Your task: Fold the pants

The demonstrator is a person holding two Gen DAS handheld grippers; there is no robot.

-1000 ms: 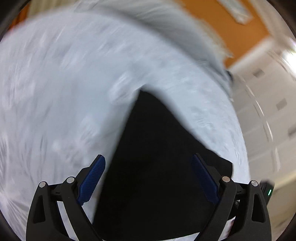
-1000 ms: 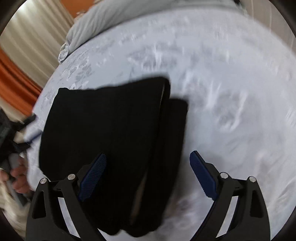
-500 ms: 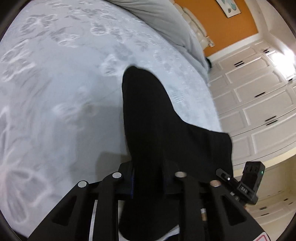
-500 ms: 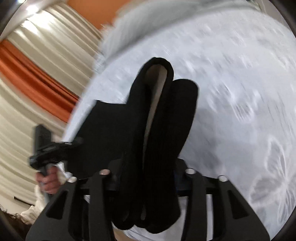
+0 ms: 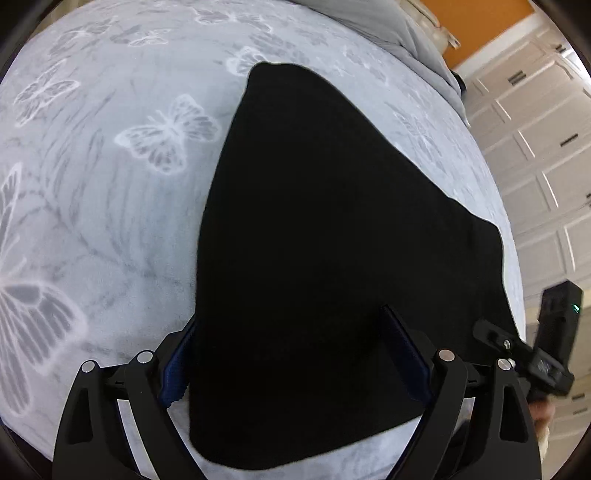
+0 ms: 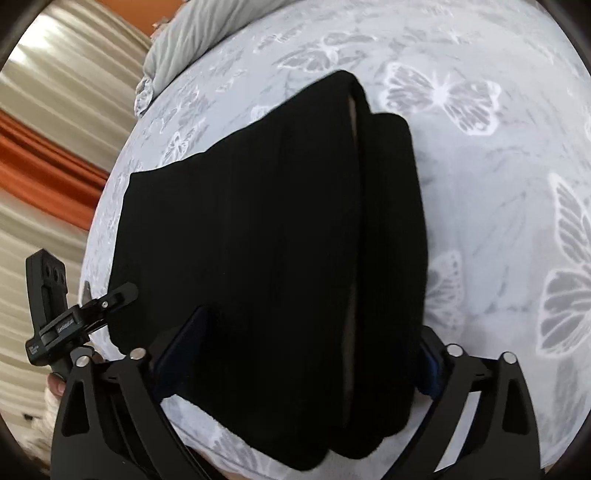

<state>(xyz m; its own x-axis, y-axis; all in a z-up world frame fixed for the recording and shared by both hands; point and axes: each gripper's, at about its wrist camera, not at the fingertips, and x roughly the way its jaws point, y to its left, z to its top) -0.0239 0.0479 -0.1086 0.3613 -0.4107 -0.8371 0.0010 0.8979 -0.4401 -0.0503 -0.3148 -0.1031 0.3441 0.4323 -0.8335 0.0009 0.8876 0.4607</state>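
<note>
Black pants (image 5: 332, 221), folded into a thick stack, lie flat on the pale butterfly-print bedspread (image 5: 110, 184). My left gripper (image 5: 288, 317) straddles their near edge; its jaws are opening, and the cloth lies between the blue pads (image 5: 173, 365) without being pinched. In the right wrist view the pants (image 6: 277, 221) show stacked folded layers along their right side. My right gripper (image 6: 314, 321) straddles that end, its jaws also opening around the cloth, pads clear of it. Each view shows the other gripper's body at the edge (image 5: 546, 350) (image 6: 55, 317).
A grey quilt (image 5: 406, 22) is bunched at the far end of the bed (image 6: 480, 184). White panelled wardrobe doors (image 5: 535, 147) stand past the bed's right edge. Beige and orange curtains (image 6: 48, 110) hang on the other side.
Half a second ago both grippers were shut on the pants, holding them raised. Now both stand wide and the pants lie flat on the bed, closer under the cameras.
</note>
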